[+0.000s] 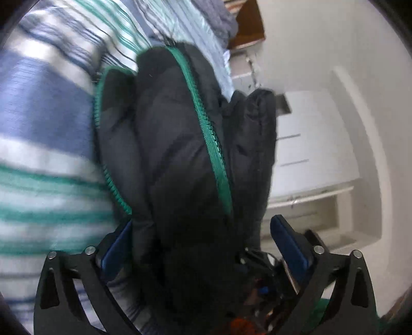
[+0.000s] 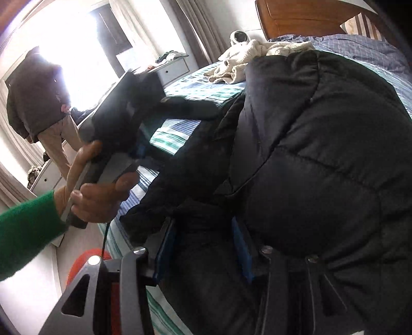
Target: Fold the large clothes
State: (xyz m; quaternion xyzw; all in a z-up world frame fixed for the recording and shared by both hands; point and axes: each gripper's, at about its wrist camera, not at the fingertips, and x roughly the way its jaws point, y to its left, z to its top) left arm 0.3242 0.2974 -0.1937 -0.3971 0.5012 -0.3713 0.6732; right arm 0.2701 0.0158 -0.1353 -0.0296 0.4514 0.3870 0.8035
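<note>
A black quilted puffer jacket with a green zipper [image 1: 180, 144] lies bunched on a bed covered by a blue, white and green striped bedspread [image 1: 43, 123], hanging over the bed's near edge. In the left wrist view the left gripper [image 1: 203, 247] has its blue-padded fingers [image 1: 289, 242] spread wide on either side of a fold of the jacket; the right pad stands clear of the cloth, while the left pad is half hidden behind it. Beyond the bed's far edge stand a white cabinet with drawers [image 1: 309, 144] and a plain white wall [image 1: 334, 33].

In the right wrist view the right gripper [image 2: 203, 247] pinches a thick fold of the jacket [image 2: 309, 159] between its blue pads [image 2: 242, 247]. A hand [image 2: 97, 190] in a green knitted sleeve [image 2: 25, 232] holds the other tool by its handle over the bedspread [image 2: 206, 87]. A crumpled cream towel [image 2: 247, 59] lies toward the bed's far end, near a wooden headboard [image 2: 296, 18] and a blue checked pillow [image 2: 360, 49]. A bright window with grey curtains [image 2: 195, 25] lights the room; another person in a dark top [image 2: 36, 92] stands by a white dresser [image 2: 175, 69].
</note>
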